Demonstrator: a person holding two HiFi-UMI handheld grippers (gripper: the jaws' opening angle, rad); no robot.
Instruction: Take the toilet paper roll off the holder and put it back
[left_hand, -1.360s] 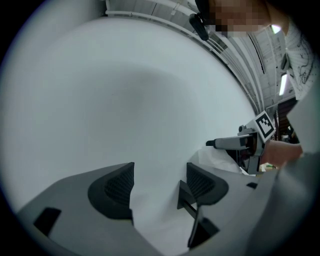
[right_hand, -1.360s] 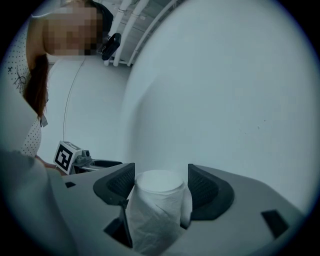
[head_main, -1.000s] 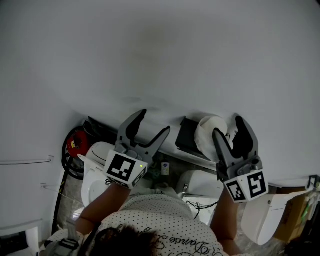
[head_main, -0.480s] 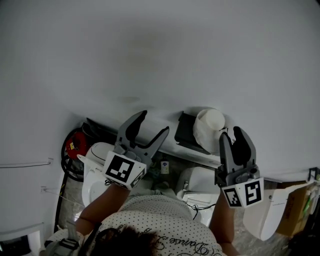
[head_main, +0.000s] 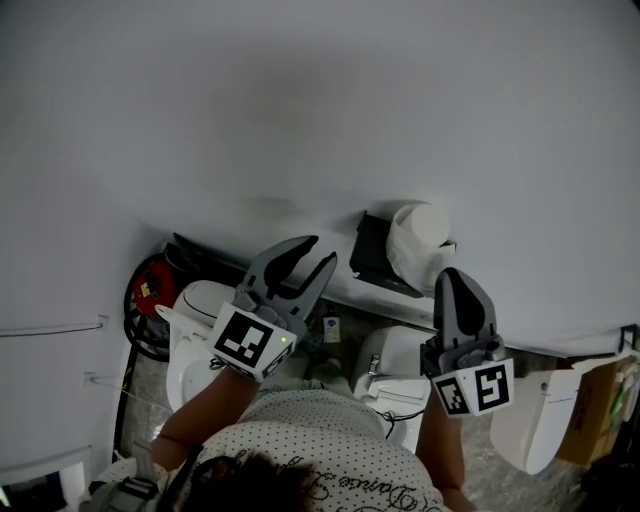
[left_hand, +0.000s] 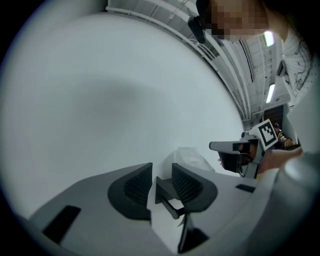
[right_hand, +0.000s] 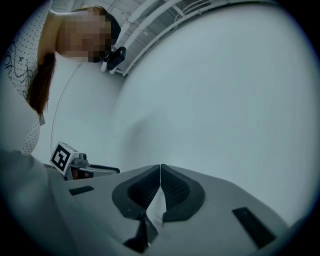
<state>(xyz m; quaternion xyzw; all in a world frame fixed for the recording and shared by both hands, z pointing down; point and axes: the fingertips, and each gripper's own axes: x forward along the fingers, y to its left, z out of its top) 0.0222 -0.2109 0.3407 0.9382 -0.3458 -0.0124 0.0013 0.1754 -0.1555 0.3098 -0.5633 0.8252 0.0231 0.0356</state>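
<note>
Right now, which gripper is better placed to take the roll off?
Right: the right gripper, shut and empty, sits close by the roll; the left gripper, closing on nothing, is beyond the holder.

Head view sits above the person, facing steeply down the wall (head_main: 300, 100), with left gripper (head_main: 316, 252) and right gripper (head_main: 452, 275) low in frame. Each gripper view looks along its own jaws, close to that wall. Head and left gripper views share the toilet paper roll (head_main: 418, 245). Each gripper view catches the other gripper.
</note>
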